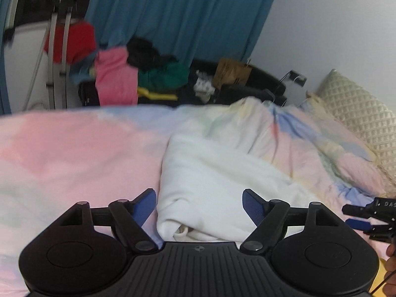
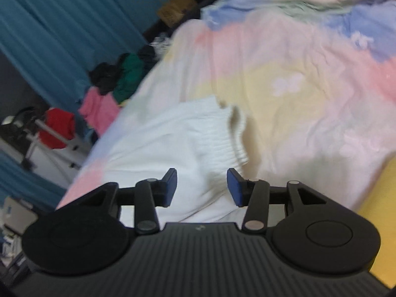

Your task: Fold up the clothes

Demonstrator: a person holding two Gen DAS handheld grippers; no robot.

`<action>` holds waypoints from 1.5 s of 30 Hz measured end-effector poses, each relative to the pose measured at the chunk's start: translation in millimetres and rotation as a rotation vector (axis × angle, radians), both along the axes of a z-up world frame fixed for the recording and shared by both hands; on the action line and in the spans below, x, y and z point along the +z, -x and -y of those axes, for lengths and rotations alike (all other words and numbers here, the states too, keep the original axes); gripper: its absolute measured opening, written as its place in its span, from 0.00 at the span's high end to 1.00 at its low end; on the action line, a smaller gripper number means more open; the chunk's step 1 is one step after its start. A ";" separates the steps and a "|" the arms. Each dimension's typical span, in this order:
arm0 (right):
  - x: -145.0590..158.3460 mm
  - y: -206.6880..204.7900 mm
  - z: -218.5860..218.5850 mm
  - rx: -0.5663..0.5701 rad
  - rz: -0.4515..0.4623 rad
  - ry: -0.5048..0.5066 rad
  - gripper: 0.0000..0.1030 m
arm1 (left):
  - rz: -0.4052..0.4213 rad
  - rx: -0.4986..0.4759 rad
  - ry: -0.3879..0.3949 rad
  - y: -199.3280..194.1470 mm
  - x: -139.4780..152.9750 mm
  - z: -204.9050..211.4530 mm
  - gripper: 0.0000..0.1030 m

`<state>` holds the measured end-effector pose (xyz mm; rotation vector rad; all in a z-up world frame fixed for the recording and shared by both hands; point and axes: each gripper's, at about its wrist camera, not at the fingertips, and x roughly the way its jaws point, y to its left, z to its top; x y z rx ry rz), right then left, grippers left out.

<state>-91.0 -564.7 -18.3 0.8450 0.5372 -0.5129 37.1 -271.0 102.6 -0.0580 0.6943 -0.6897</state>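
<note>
A white knitted garment [image 1: 210, 180] lies folded into a thick bundle on the pastel duvet [image 1: 74, 153]. My left gripper [image 1: 199, 205] is open just above its near end, with the blue pads either side of the bundle. The garment also shows in the right wrist view [image 2: 173, 143], its ribbed hem turned up at the right. My right gripper [image 2: 201, 188] is open over the garment's near edge and holds nothing. The right gripper also shows at the far right edge of the left wrist view [image 1: 366, 215].
A pile of pink, green, black and red clothes [image 1: 118, 74] lies beyond the bed against a blue curtain [image 1: 173, 17]. A cream quilted pillow [image 1: 358, 113] stands at the right. A metal stand [image 1: 58, 57] rises at the left. A cardboard box [image 1: 231, 73] sits behind the bed.
</note>
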 end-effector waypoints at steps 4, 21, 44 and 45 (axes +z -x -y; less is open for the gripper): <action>49.6 21.8 -29.5 0.060 0.048 0.085 0.52 | 0.070 -0.015 0.002 36.8 46.5 -14.1 0.12; 101.1 86.8 -160.9 0.199 0.166 0.472 0.20 | 0.369 -0.026 -0.005 191.8 104.2 -70.8 0.00; 16.3 85.7 -227.2 0.145 0.060 0.718 0.21 | 0.343 0.045 -0.035 207.2 12.8 -104.1 0.00; 15.0 85.4 -227.4 0.142 0.056 0.719 0.21 | 0.339 0.045 -0.032 206.8 11.6 -103.0 0.00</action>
